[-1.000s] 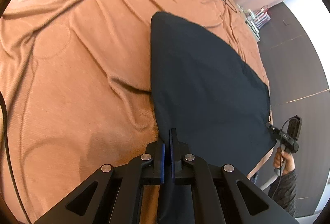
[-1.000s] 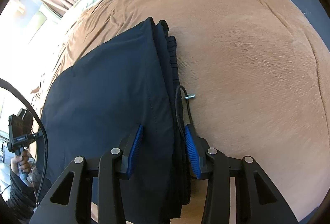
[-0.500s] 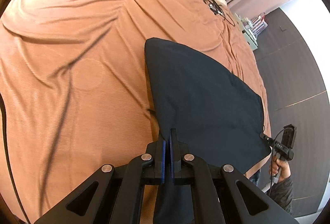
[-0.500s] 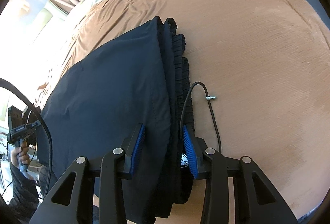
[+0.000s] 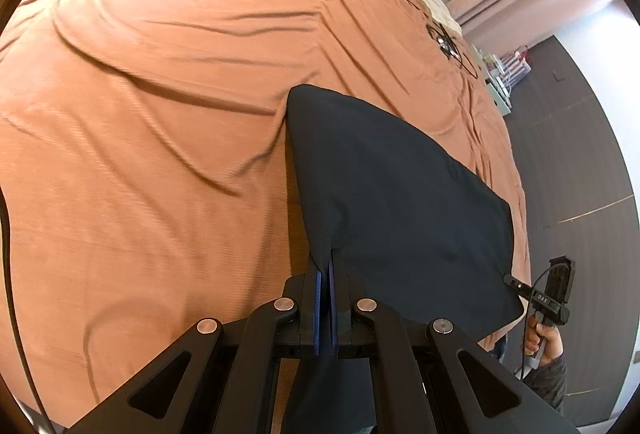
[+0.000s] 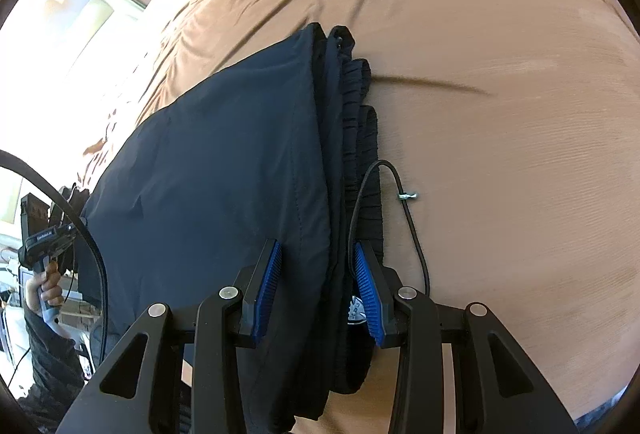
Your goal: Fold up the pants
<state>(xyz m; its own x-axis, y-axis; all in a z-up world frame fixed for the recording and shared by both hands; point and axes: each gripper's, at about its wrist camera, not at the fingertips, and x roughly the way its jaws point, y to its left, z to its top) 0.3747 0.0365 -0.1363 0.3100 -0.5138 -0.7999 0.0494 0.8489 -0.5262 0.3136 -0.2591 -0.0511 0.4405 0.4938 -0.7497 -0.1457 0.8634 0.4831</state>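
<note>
My left gripper [image 5: 328, 266] is pinched tight on the pants [image 5: 400, 202] edge. My right gripper [image 6: 316, 266] has its jaws apart, straddling the stacked waistband side [image 6: 360, 154]; contact with the pads is unclear. Dark navy pants lie folded on the brown bedspread [image 5: 160, 114], drawstring [image 6: 404, 202] trailing out.

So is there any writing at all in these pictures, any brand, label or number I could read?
"DAS", or close to it: white marks on the right-hand handle, barely legible.
White label on the left-hand handle: blurred, unreadable.
White print on the pants: mostly hidden, unreadable.
</note>
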